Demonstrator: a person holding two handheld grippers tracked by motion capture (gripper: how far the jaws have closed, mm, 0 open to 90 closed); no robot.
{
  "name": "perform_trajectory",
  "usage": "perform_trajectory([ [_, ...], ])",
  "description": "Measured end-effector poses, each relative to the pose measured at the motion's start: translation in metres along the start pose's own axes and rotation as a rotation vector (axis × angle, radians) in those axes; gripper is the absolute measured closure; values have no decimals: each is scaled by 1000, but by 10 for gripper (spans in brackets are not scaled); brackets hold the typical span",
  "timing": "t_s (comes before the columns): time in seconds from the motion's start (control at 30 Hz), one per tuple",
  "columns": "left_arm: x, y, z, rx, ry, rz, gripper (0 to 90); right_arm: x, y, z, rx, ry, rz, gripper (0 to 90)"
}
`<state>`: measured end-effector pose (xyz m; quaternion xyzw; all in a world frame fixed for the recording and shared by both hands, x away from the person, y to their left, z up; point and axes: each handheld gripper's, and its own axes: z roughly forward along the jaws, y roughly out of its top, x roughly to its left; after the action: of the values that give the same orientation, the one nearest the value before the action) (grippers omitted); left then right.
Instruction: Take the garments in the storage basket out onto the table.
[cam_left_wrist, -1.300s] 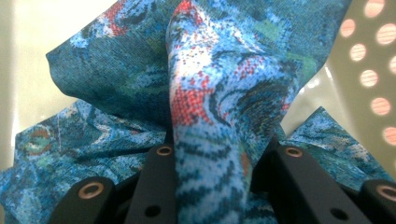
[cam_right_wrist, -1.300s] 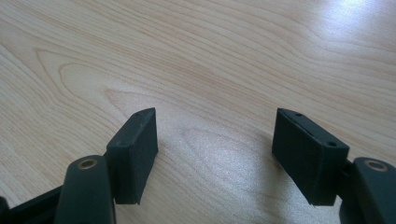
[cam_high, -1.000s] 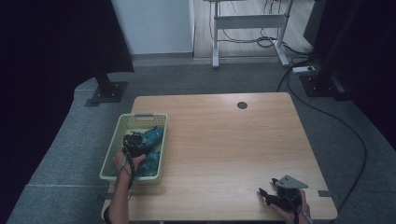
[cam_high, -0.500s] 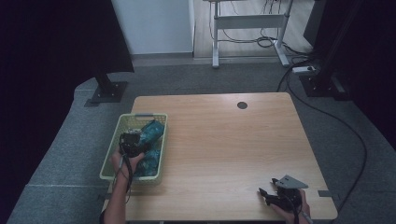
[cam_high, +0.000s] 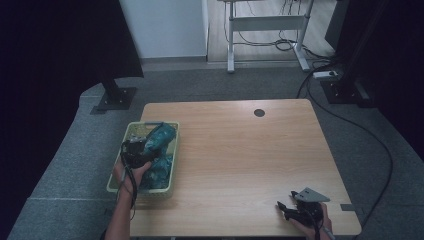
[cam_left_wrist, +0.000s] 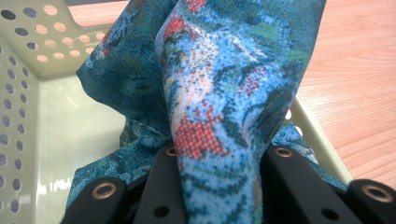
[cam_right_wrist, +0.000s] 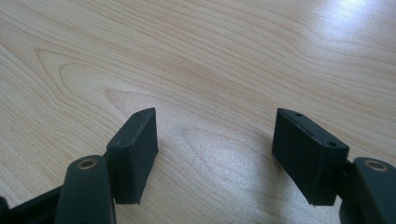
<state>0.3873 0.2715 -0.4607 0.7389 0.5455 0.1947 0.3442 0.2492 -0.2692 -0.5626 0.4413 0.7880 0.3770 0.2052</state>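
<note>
Cloth (cam_left_wrist: 224, 79): teal-blue ground, woven pattern of light blue, dark green and red-orange patches. Basket (cam_left_wrist: 28, 84): pale green, perforated with round holes. Table (cam_right_wrist: 196, 60): light wood grain; gripper jaws black.

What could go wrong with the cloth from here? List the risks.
1. The left gripper pinches only one fold of the cloth; it might slip free as it is lifted.
2. Much of the cloth still lies in the basket; pulling could drag or tip this light basket near the table edge.
3. The right gripper rests open and far away at the near right corner, so it cannot steady the basket quickly.
</note>
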Motion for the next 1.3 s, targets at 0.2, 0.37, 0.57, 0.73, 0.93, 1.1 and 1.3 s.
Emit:
perform_trajectory([
  [0.2,1,-1,-10,-42,-12,-4,774,0,0,0,-1,0,-1,308],
  [0.37,0,-1,-19,-64,-16,3,774,0,0,0,-2,0,-1,308],
  [0.57,-1,-1,-26,-88,-32,-5,773,0,0,0,-2,-1,-1,308],
  [0.73,-2,-1,-28,-98,-34,-11,772,0,0,0,-3,-1,-1,308],
  [0.93,-2,-2,-34,-108,-48,-9,773,0,-1,0,-4,-2,0,308],
  [1.1,-2,-2,-40,-127,-57,-9,773,0,-1,0,-4,-2,0,308],
  [1.3,-6,1,-48,-155,-58,11,772,0,-1,0,-5,-2,0,308],
])
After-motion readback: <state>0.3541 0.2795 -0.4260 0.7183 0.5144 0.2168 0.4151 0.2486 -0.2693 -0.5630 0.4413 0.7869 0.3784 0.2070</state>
